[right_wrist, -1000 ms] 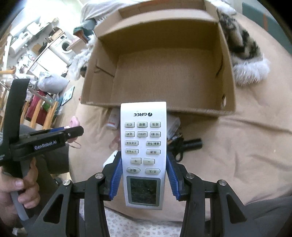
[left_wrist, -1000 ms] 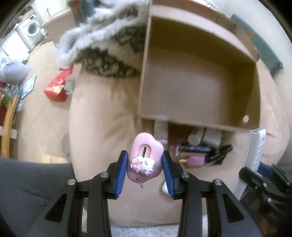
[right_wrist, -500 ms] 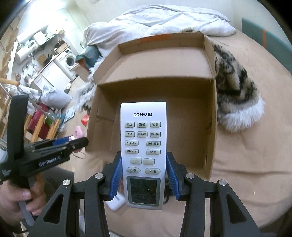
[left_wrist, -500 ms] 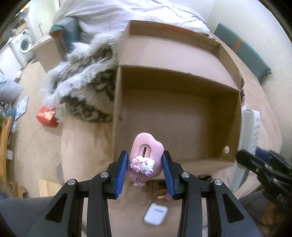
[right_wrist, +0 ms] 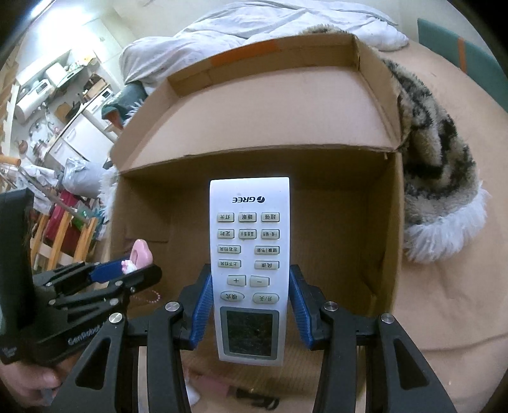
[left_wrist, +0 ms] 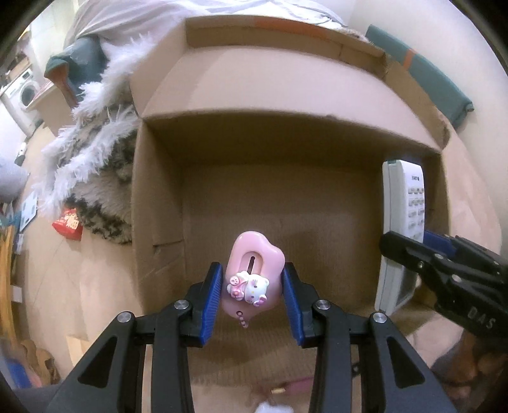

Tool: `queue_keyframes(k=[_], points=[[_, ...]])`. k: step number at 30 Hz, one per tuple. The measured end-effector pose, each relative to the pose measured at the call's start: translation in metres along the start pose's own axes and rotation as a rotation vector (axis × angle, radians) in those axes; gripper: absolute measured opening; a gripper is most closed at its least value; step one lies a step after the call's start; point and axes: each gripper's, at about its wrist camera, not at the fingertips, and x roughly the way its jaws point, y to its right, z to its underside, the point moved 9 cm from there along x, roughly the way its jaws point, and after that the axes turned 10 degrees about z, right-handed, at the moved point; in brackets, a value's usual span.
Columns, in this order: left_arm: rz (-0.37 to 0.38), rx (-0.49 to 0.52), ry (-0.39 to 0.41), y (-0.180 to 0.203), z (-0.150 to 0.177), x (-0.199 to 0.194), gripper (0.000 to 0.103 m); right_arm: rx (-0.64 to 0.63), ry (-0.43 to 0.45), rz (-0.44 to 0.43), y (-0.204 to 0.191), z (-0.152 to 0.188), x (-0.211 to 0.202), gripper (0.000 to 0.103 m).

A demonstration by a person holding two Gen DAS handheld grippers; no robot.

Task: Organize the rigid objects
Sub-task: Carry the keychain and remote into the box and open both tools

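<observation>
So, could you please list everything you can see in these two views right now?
cardboard box: one, brown, open, on the tan bed cover
pink cat-figure trinket: one, held over the box
remote control: one, white, held over the box
furry throw: one, mottled with white fringe, beside the box
white duvet: one, behind the box
red packet: one, on the floor
left gripper: black with blue pads, clamping the trinket
right gripper: same build, clamping the remote
</observation>
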Motion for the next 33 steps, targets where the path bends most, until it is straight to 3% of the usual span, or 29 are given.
queue_keyframes(k=[3, 8, 17, 33], points=[[0.013, -0.020, -0.008, -0.004, 0.004, 0.011, 0.034, 0.035, -0.046, -0.005, 0.007, 0.007, 0.015, 0.048], [0.017, 0.001, 0.019, 0.000, 0.007, 0.015, 0.034, -0.003, -0.050, 0.030, 0.000, 0.011, 0.025, 0.048], [-0.031, 0.045, 0.024, 0.005, 0.011, 0.028, 0.034, -0.054, -0.079, 0.107, -0.001, 0.015, 0.043, 0.048], [-0.042, 0.075, 0.045, 0.010, 0.011, 0.020, 0.035, -0.061, -0.054, 0.114, -0.006, 0.016, 0.035, 0.048]])
